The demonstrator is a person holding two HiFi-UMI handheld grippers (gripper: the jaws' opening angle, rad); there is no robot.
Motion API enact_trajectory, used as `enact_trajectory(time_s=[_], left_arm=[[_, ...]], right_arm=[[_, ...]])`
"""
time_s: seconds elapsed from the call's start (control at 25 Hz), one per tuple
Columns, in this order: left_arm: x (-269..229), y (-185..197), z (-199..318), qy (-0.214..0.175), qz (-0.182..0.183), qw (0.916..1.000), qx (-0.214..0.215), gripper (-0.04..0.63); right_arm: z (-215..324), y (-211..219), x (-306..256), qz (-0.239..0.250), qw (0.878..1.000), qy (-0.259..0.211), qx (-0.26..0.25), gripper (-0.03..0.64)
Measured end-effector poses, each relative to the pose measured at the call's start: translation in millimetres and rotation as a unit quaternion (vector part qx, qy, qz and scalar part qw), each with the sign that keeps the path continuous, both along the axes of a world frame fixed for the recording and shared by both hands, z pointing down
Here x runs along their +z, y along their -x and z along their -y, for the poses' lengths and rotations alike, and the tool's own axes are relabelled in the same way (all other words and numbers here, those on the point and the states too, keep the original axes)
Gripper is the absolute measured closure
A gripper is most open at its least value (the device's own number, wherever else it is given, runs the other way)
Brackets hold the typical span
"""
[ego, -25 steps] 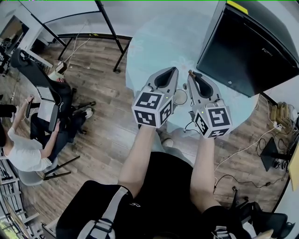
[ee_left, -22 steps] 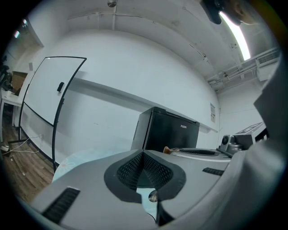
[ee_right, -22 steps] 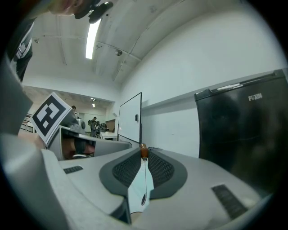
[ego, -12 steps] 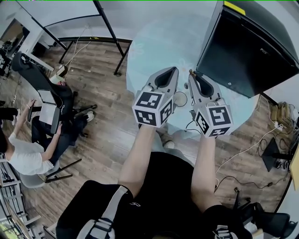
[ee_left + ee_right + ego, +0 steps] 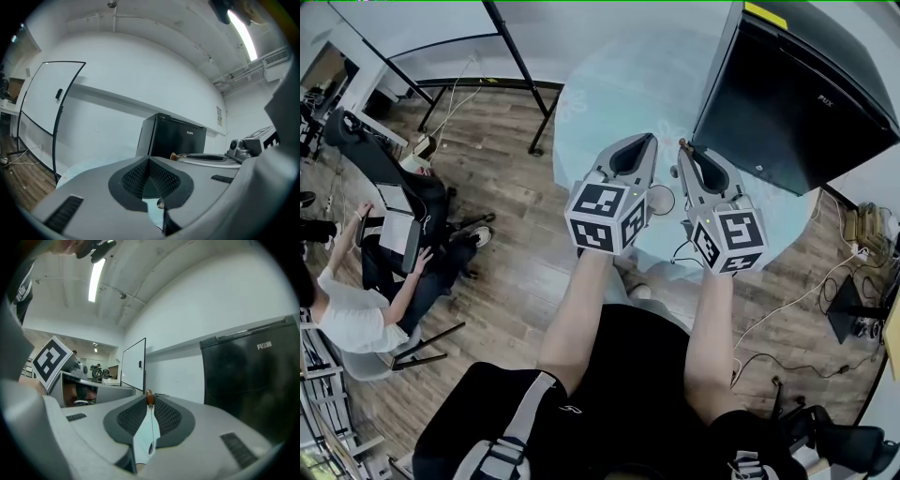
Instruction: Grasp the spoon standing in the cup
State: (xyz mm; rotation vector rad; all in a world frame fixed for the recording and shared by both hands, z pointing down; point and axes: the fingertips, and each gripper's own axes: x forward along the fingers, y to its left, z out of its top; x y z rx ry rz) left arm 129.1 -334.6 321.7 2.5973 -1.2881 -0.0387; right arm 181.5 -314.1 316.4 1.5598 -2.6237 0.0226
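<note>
Pinching the spoon (image 5: 149, 399), right gripper (image 5: 683, 152) sits beside cup (image 5: 661, 198); left gripper's (image 5: 150, 161) fingers (image 5: 135, 177) closed.

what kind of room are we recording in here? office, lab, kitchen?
Most likely an office or lab workspace, not a home kitchen. A whiteboard stands on a floor frame, a person sits working off to the side, and a black fridge stands at a round table.

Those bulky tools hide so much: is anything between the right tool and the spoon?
Nothing visible is in the way. The right tool is already closed on the spoon, whose brown end pokes out just past the grip.
</note>
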Motion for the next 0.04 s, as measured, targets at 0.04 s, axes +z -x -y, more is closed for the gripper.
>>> enact_trajectory(time_s=[0.04], left_arm=[[-0.1, -0.9, -0.3, 0.000, 0.000, 1.0000, 0.001, 0.588]], right_arm=[[0.0, -0.9, -0.1, 0.000, 1.000, 0.000, 0.001, 0.565]])
